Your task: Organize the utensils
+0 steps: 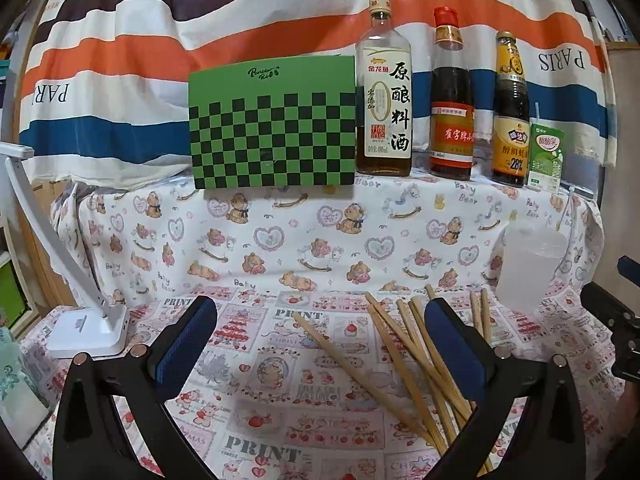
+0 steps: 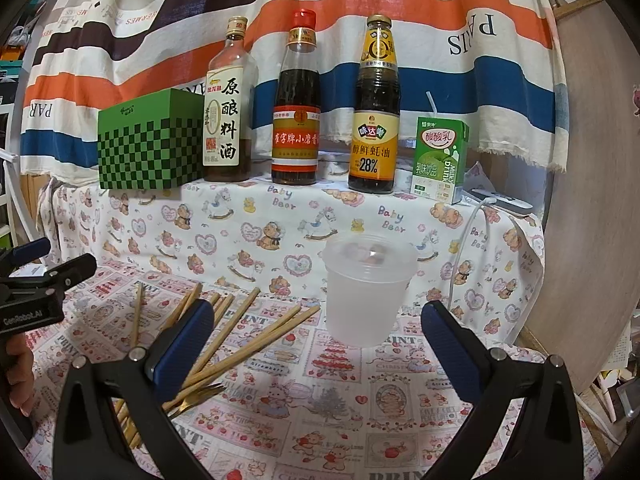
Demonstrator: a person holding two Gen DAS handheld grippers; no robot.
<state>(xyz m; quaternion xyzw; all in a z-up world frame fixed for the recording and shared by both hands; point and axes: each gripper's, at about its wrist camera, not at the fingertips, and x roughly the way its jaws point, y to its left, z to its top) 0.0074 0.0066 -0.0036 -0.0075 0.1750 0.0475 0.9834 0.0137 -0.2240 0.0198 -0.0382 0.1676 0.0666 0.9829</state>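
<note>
Several wooden chopsticks (image 1: 404,352) lie scattered on the printed tablecloth, crossing one another near my left gripper's right finger. My left gripper (image 1: 320,320) stands open above the cloth with nothing between its blue pads. In the right wrist view the same chopsticks (image 2: 240,340) lie at the left, with a gold fork (image 2: 196,398) among them. A translucent plastic cup (image 2: 366,288) stands upright ahead of my right gripper (image 2: 318,324), which is open and holds nothing. That cup (image 1: 528,268) shows at the right in the left wrist view.
On a raised, cloth-covered shelf at the back stand a green checkered box (image 1: 274,124), three sauce bottles (image 2: 298,100) and a small green drink carton (image 2: 440,160). A white lamp base (image 1: 90,332) sits at the left. A white cable (image 2: 466,240) hangs at the right.
</note>
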